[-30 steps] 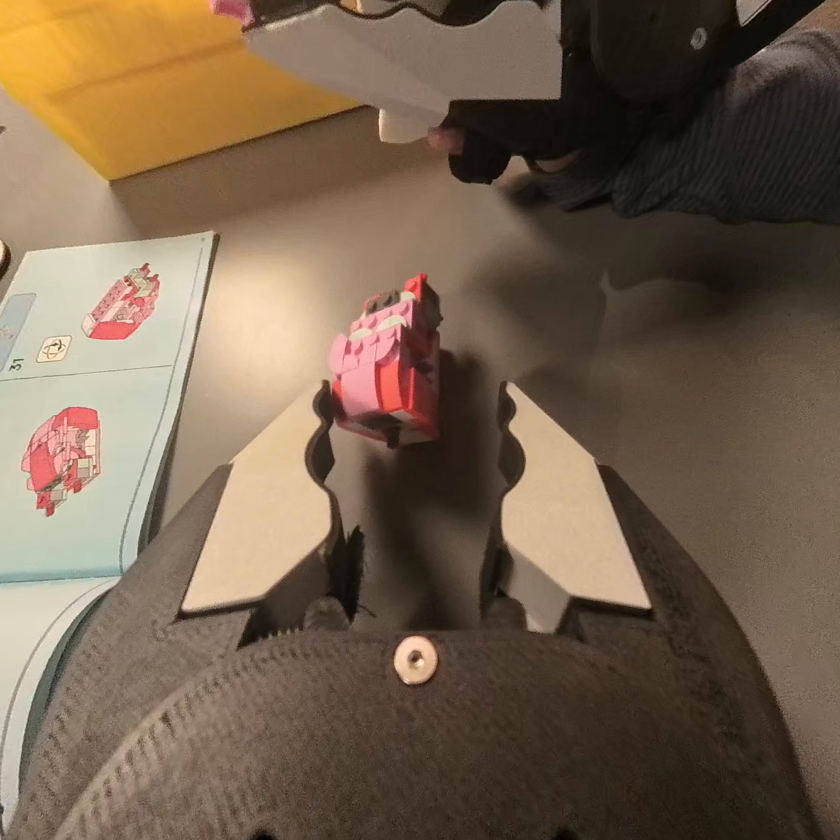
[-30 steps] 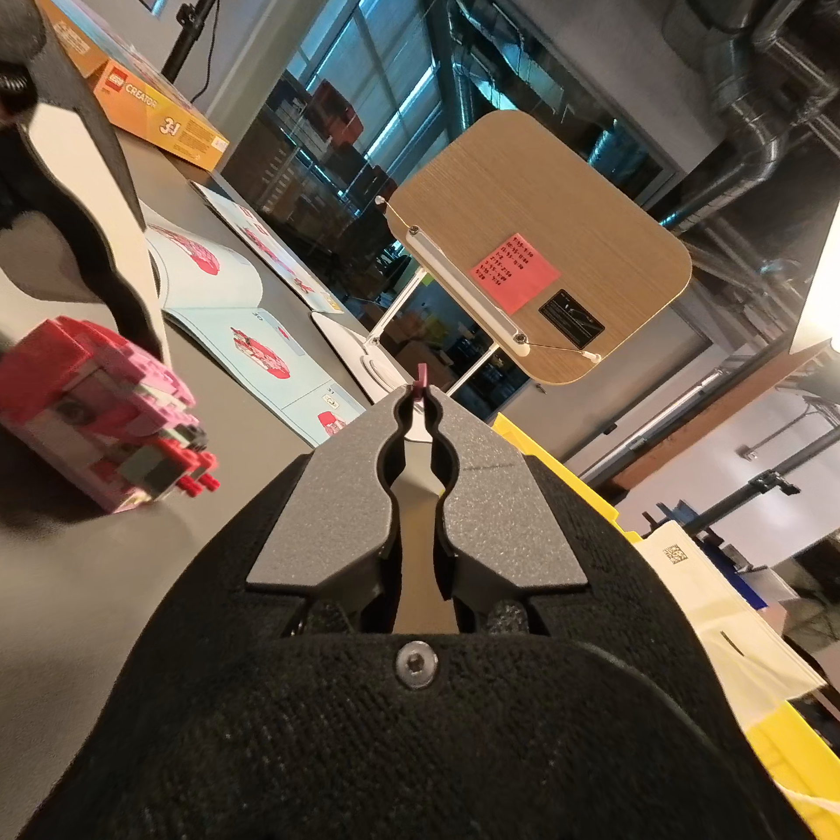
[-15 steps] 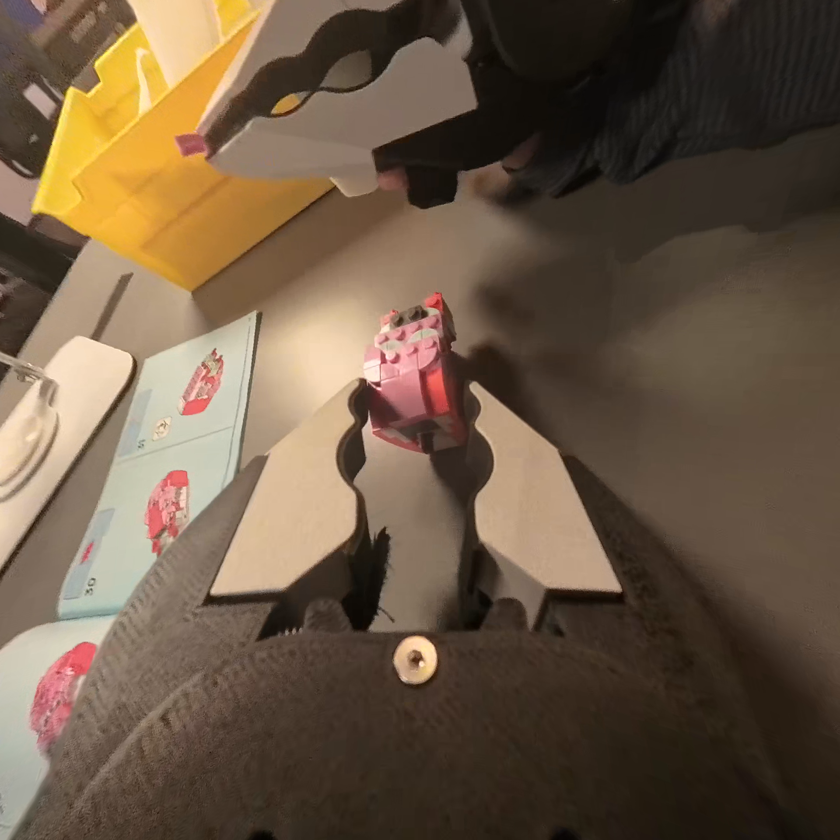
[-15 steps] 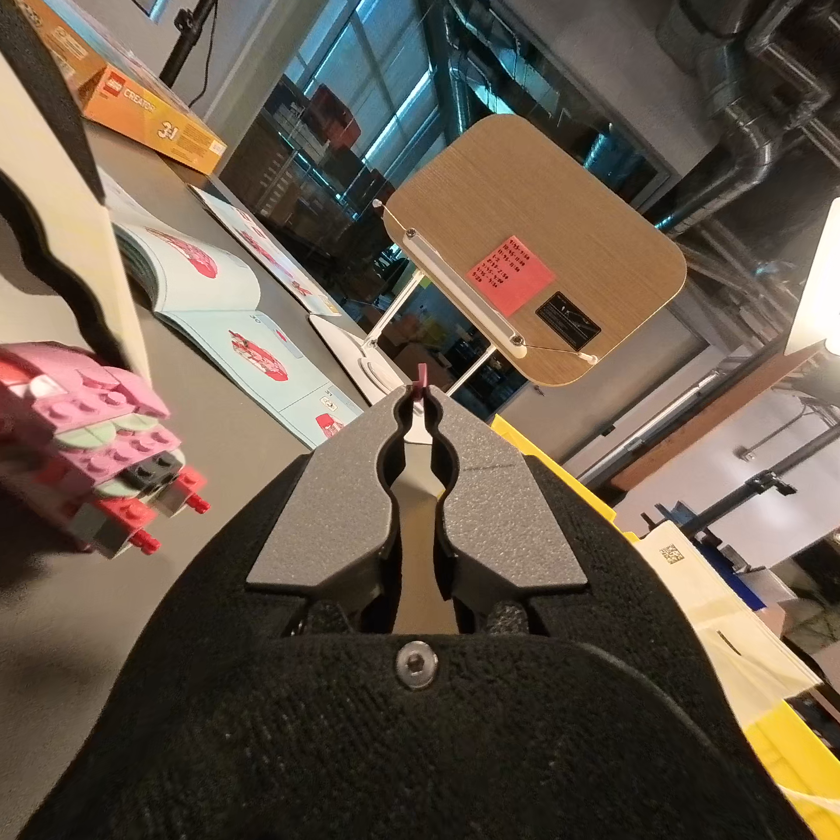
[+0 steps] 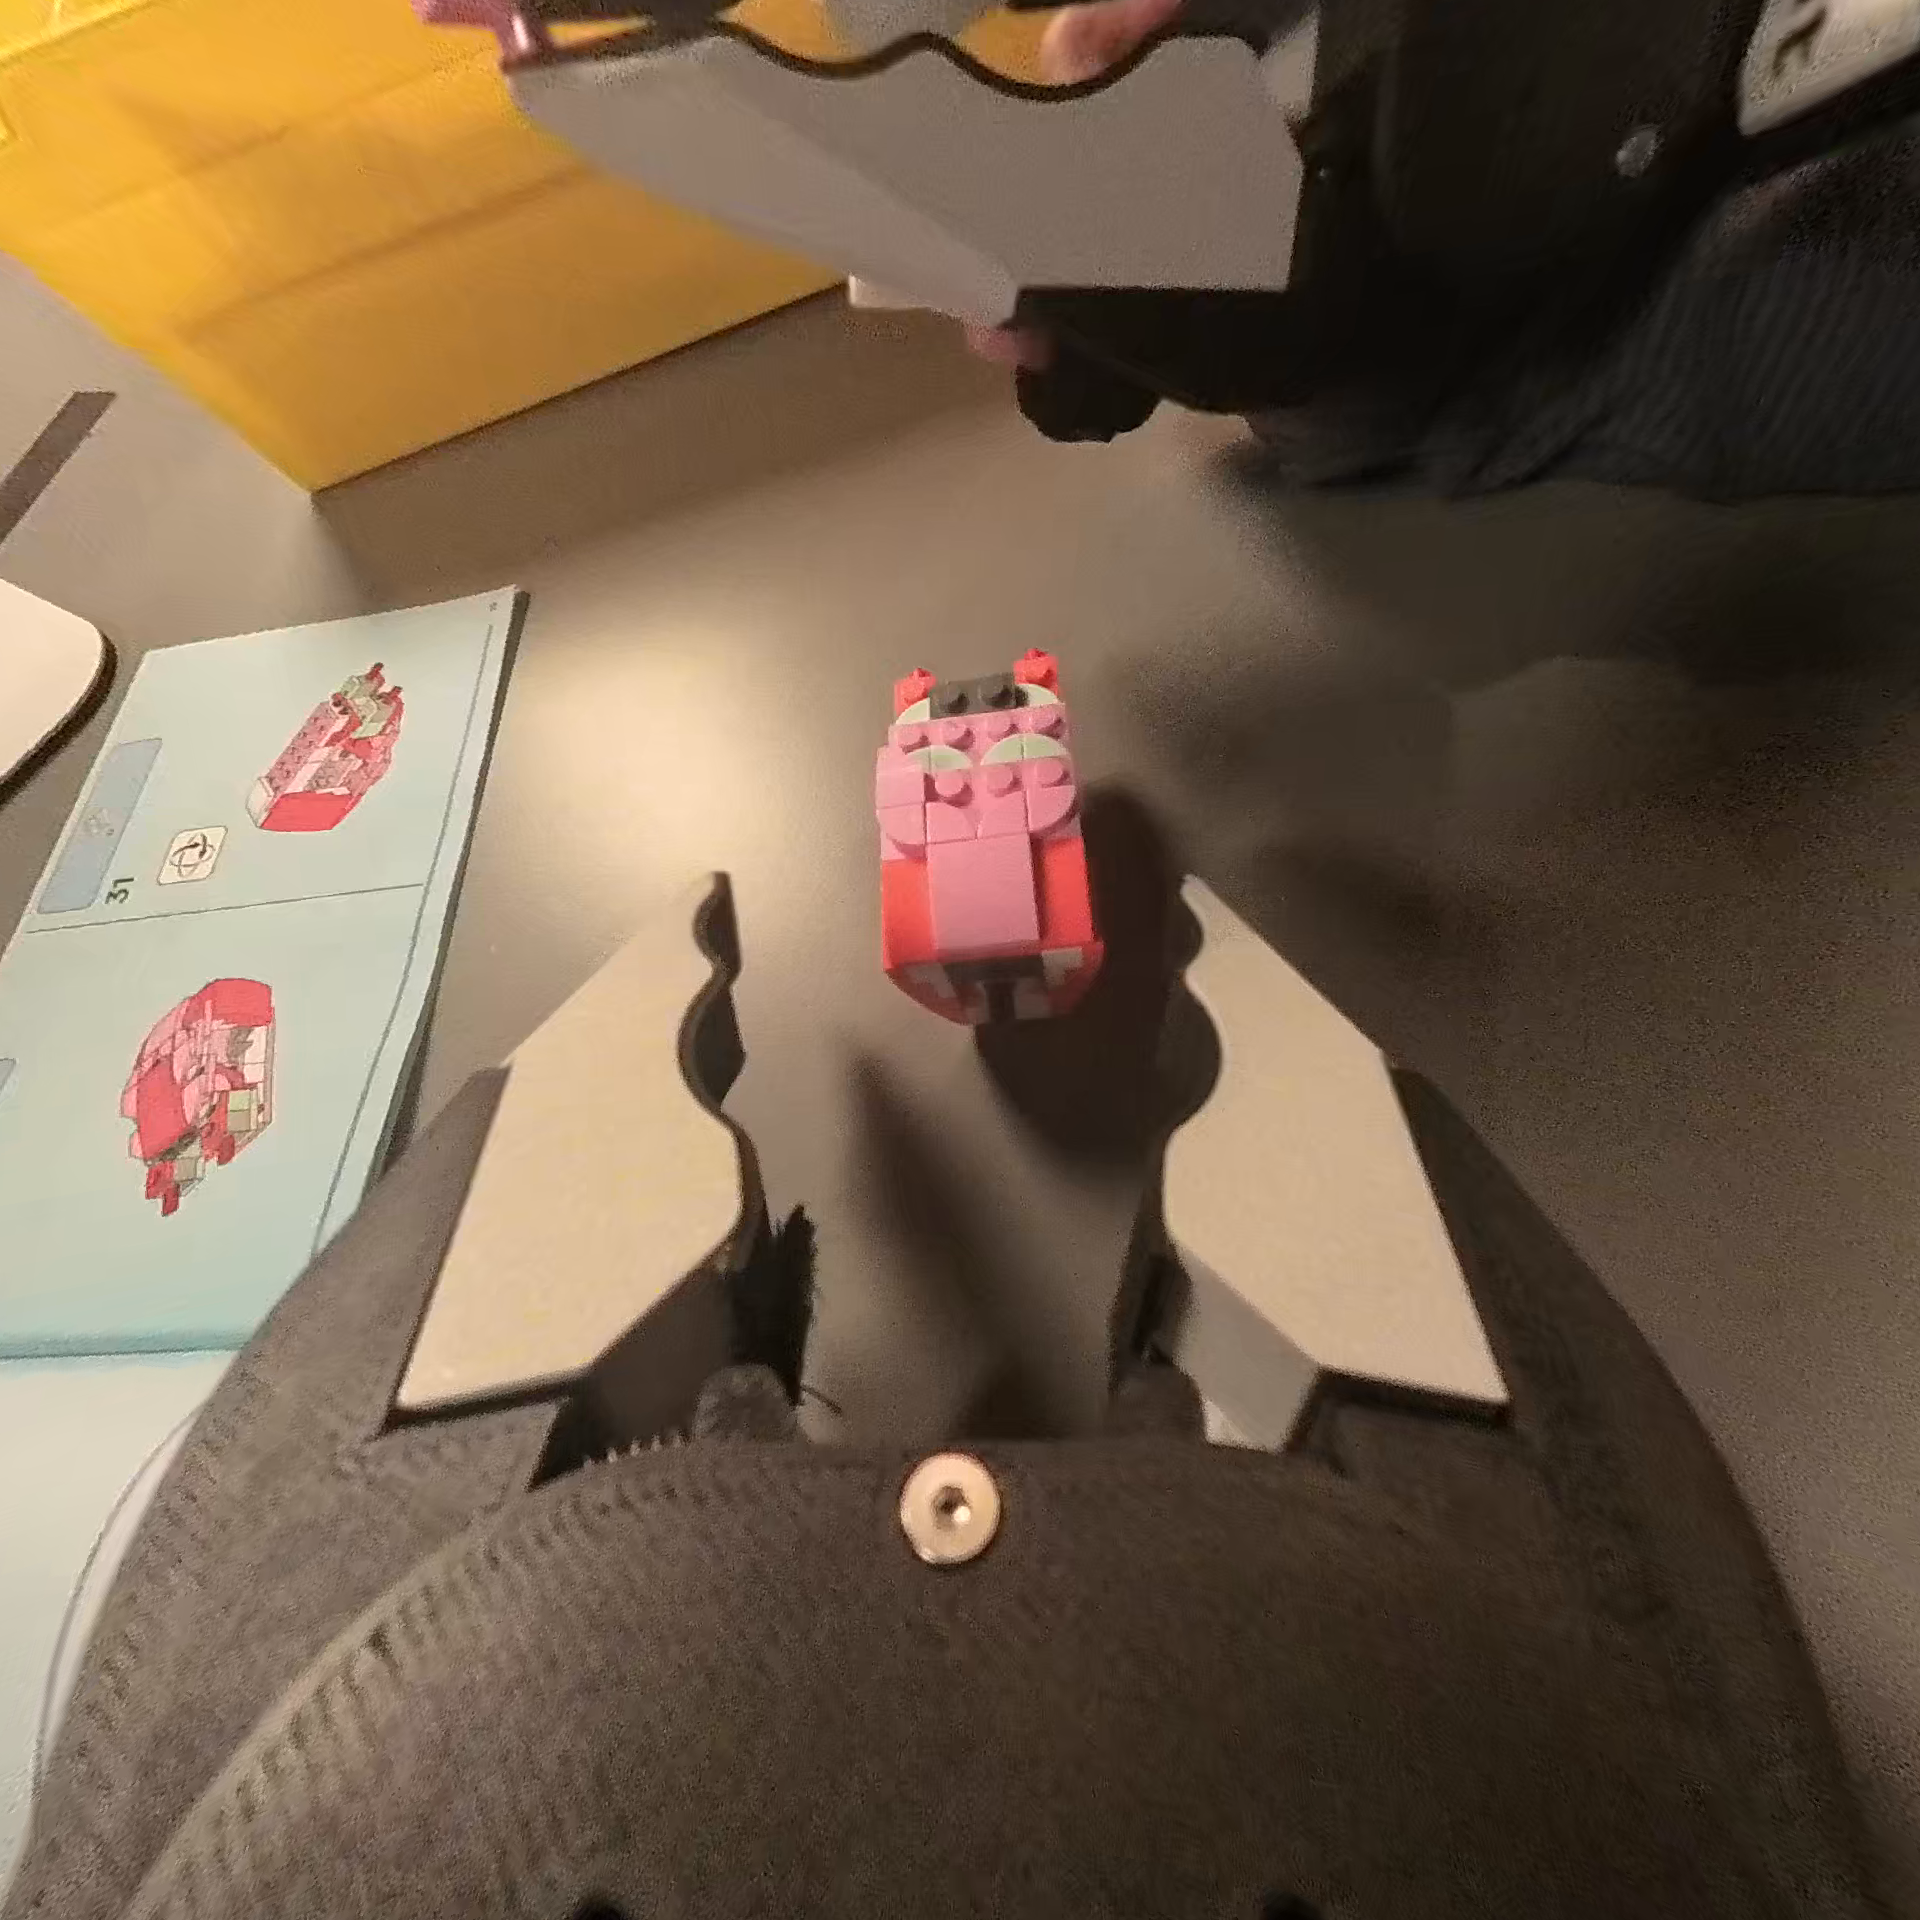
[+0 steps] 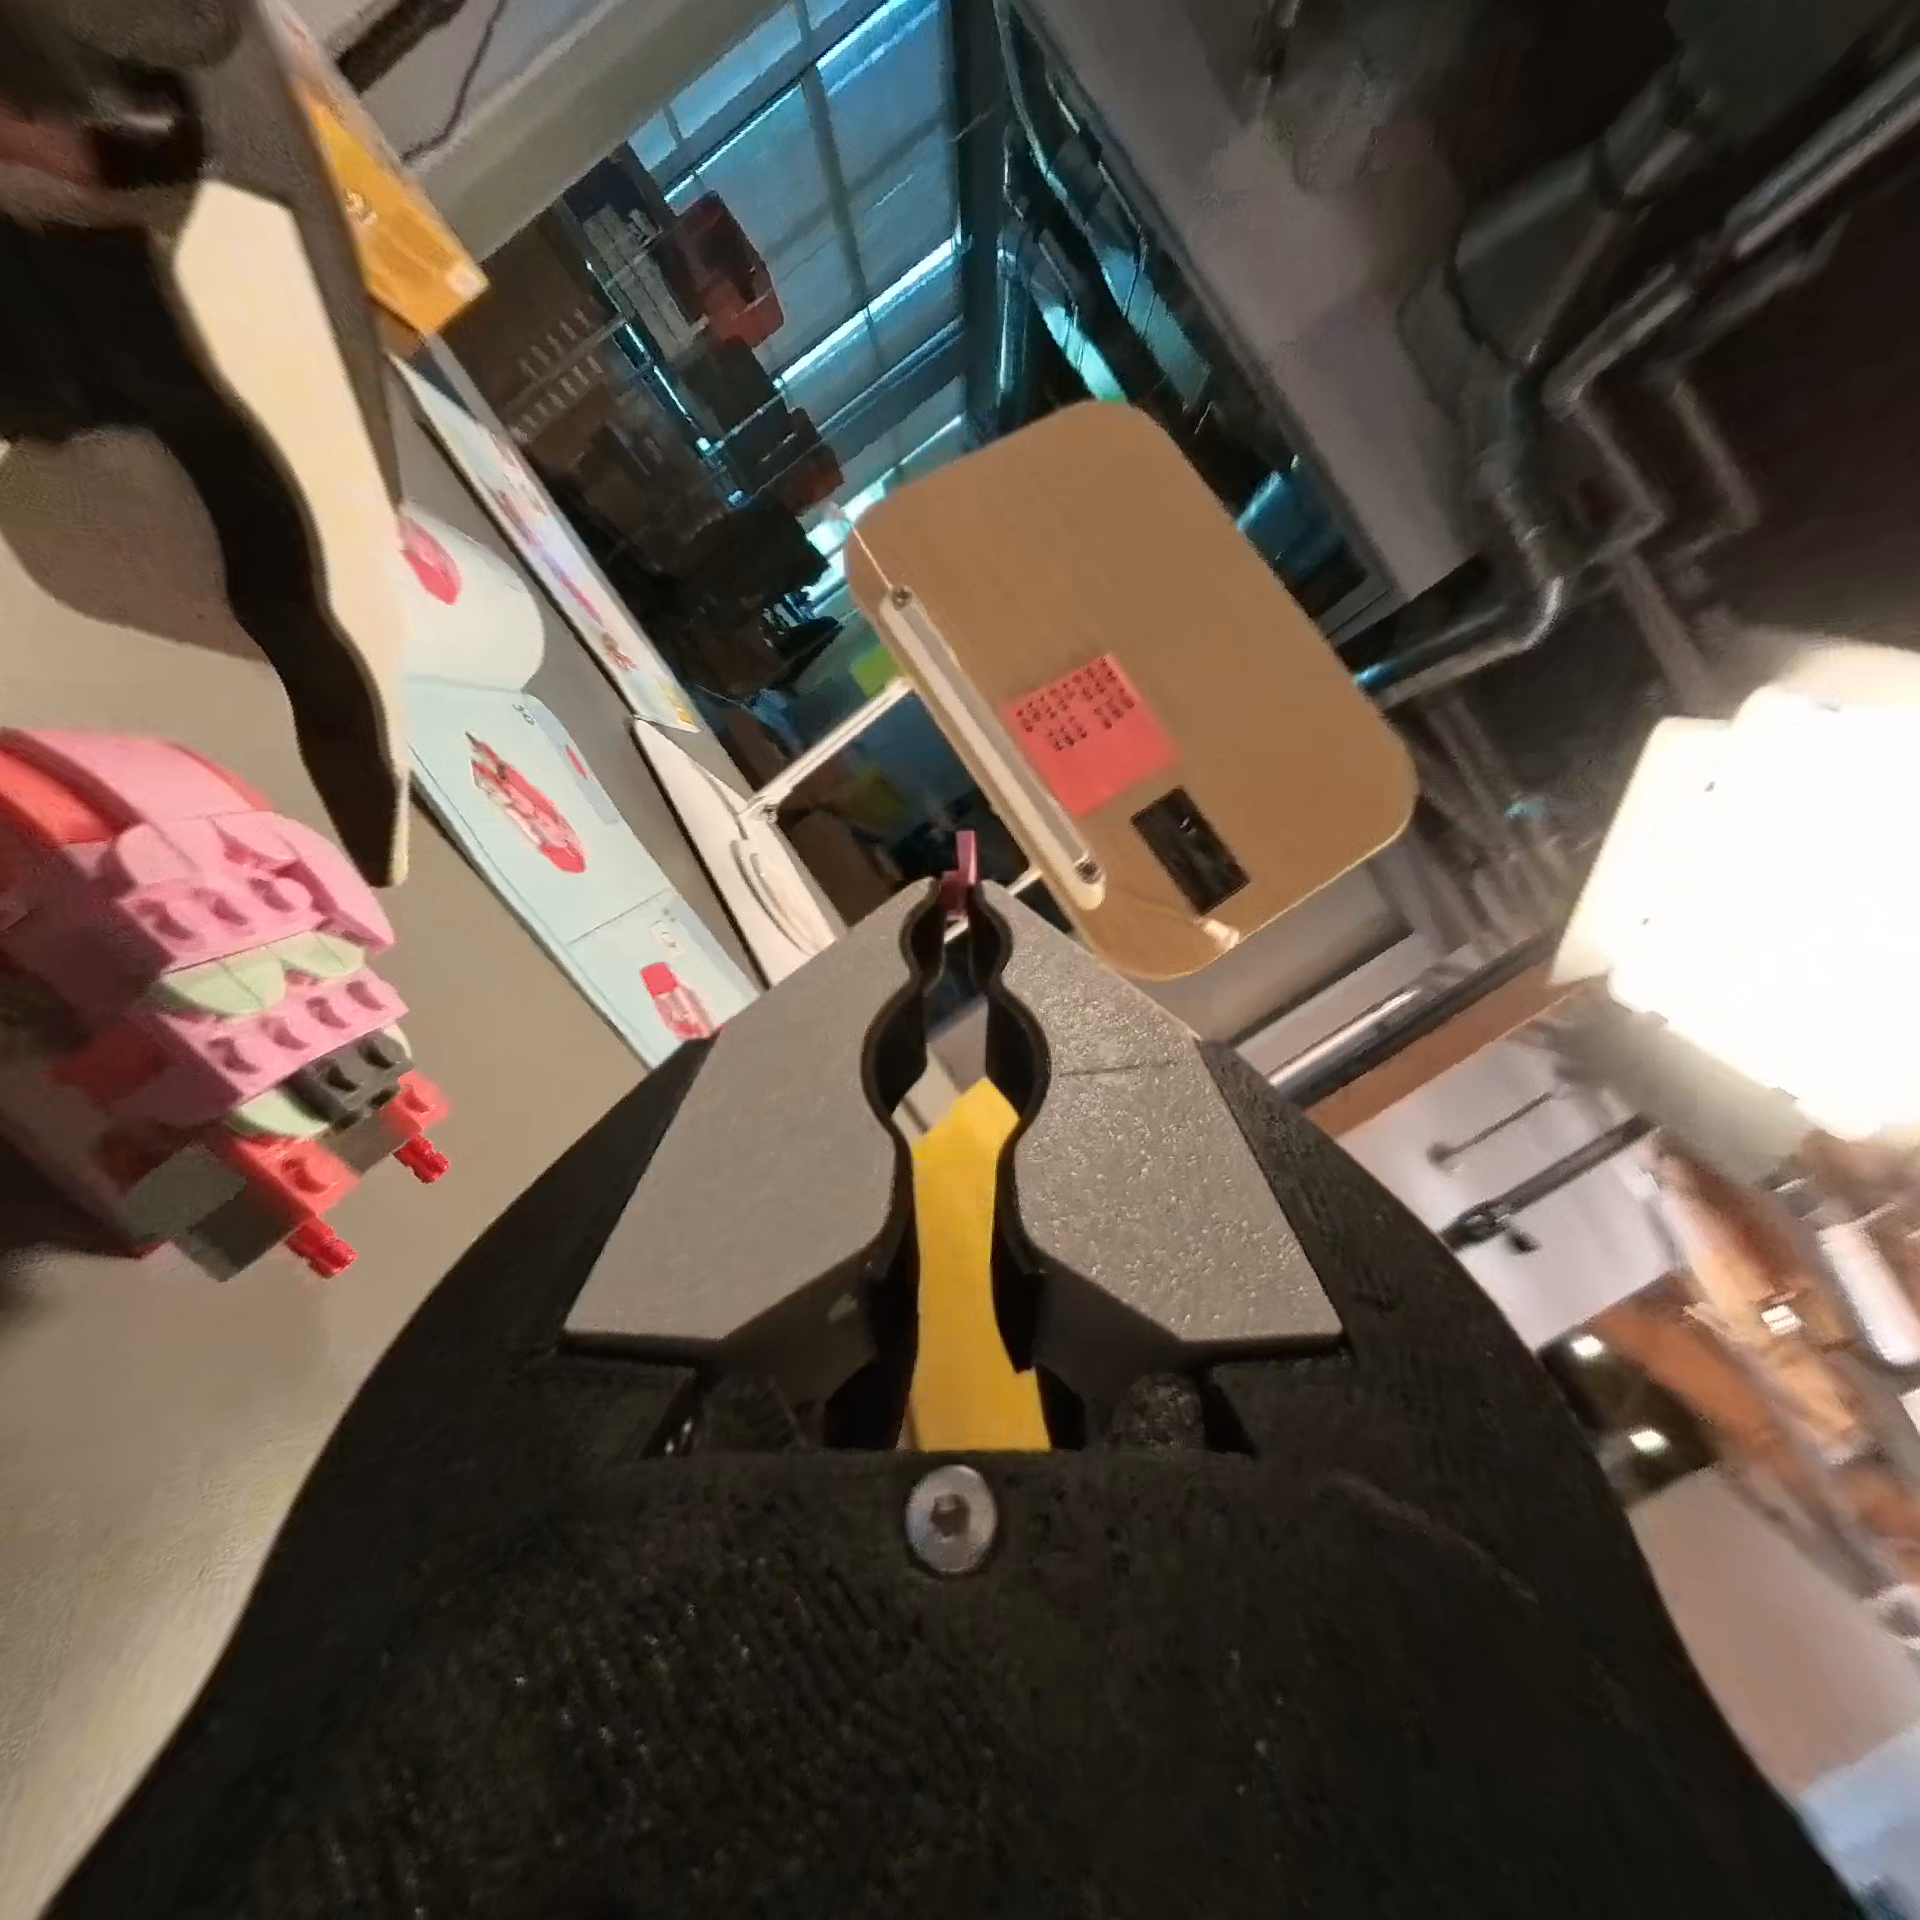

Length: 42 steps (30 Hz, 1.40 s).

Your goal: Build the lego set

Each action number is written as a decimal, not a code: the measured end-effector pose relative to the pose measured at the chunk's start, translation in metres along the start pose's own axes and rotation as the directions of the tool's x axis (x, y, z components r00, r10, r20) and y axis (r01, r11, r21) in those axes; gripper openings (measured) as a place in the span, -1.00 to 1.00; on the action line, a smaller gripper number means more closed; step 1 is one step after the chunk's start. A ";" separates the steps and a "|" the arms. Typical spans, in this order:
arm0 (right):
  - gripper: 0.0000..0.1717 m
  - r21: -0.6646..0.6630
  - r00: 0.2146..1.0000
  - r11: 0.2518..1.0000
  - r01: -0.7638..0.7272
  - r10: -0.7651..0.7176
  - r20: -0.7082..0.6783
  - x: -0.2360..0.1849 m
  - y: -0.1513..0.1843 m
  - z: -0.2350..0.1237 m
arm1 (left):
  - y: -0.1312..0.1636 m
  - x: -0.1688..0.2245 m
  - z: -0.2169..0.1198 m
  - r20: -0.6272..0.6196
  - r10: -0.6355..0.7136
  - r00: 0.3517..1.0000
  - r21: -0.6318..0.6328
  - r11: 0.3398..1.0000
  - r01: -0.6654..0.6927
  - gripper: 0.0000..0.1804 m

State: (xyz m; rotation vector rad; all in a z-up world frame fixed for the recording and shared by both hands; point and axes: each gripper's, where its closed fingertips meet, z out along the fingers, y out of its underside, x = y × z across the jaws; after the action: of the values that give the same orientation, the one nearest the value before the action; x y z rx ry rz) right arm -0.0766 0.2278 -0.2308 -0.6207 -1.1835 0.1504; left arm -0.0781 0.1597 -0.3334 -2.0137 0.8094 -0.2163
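Observation:
A pink and red brick model point(image 5: 982, 862) lies on the grey table point(image 5: 727, 582), studs up. My left gripper point(image 5: 954, 885) is open wide just above it. Its fingertips point(image 5: 717, 894) stand on either side of the model's near end with a clear gap on both sides. The model also shows at the left of the right wrist view point(image 6: 208, 987), below a left finger point(image 6: 301, 520). My right gripper point(image 6: 961, 899) is shut on a small dark pink piece point(image 6: 966, 857) that sticks out of its tips. It hovers at the far side of the table, seen in the left wrist view point(image 5: 520, 31).
An open light blue instruction booklet point(image 5: 239, 935) lies left of the model. A yellow bin point(image 5: 364, 208) stands at the far left. A person's gloved hand and sleeve point(image 5: 1558, 312) are at the far right. A wooden board on a white stand point(image 6: 1132, 675) is beyond the table.
Half a second ago my left jaws were closed in around the model; now they are wide open and the model rests free on the table. The right gripper stays shut on the pink piece.

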 end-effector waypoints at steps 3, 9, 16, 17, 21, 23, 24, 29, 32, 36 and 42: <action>-0.98 0.014 0.988 0.988 0.156 -0.156 -0.015 -0.006 -0.012 0.000 | 0.003 0.003 0.002 -0.032 -0.022 0.999 -0.026 0.999 0.021 -0.17; -0.98 0.025 0.974 0.974 0.225 -0.225 -0.004 -0.013 -0.017 0.000 | 0.005 0.005 0.004 -0.075 -0.071 0.995 -0.048 0.997 0.068 -0.33; -0.98 -0.006 0.989 0.989 0.146 -0.146 -0.014 -0.005 -0.007 -0.001 | 0.011 0.011 0.009 -0.090 -0.057 0.994 -0.099 0.994 0.048 -0.56; -0.98 -0.009 0.990 0.990 0.139 -0.139 -0.013 -0.005 -0.005 -0.001 | 0.011 0.010 0.009 -0.086 -0.053 0.995 -0.098 0.994 0.045 -0.56; -0.98 -0.024 0.994 0.994 0.108 -0.108 -0.017 -0.002 0.000 -0.001 | 0.011 0.010 0.009 -0.089 -0.058 0.994 -0.099 0.994 0.049 -0.56; -0.98 -0.034 0.995 0.995 0.092 -0.093 -0.024 0.001 0.003 -0.001 | 0.011 0.011 0.009 -0.093 -0.064 0.994 -0.100 0.993 0.054 -0.56; -0.98 -0.038 0.996 0.996 0.085 -0.086 -0.028 0.002 0.004 -0.001 | 0.011 0.011 0.009 -0.095 -0.066 0.993 -0.101 0.993 0.056 -0.56; -0.98 -0.055 0.998 0.997 0.058 -0.060 -0.035 0.005 0.009 -0.002 | 0.011 0.011 0.008 -0.102 -0.066 0.993 -0.101 0.993 0.055 -0.56; -0.98 -0.060 0.998 0.997 0.053 -0.055 -0.034 0.005 0.010 -0.002 | 0.011 0.012 0.008 -0.104 -0.064 0.992 -0.101 0.993 0.054 -0.56; -0.98 -0.064 0.998 0.997 0.046 -0.048 -0.030 0.005 0.011 -0.001 | 0.011 0.012 0.008 -0.104 -0.064 0.992 -0.101 0.993 0.053 -0.56; -0.98 -0.067 0.999 0.997 0.040 -0.041 -0.028 0.005 0.012 -0.001 | 0.011 0.012 0.008 -0.105 -0.064 0.992 -0.101 0.993 0.054 -0.56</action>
State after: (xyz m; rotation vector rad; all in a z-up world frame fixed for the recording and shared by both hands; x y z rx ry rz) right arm -0.0710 0.2394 -0.2338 -0.6546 -1.1758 0.0677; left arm -0.0704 0.1543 -0.3490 -2.1347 0.8426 -0.3273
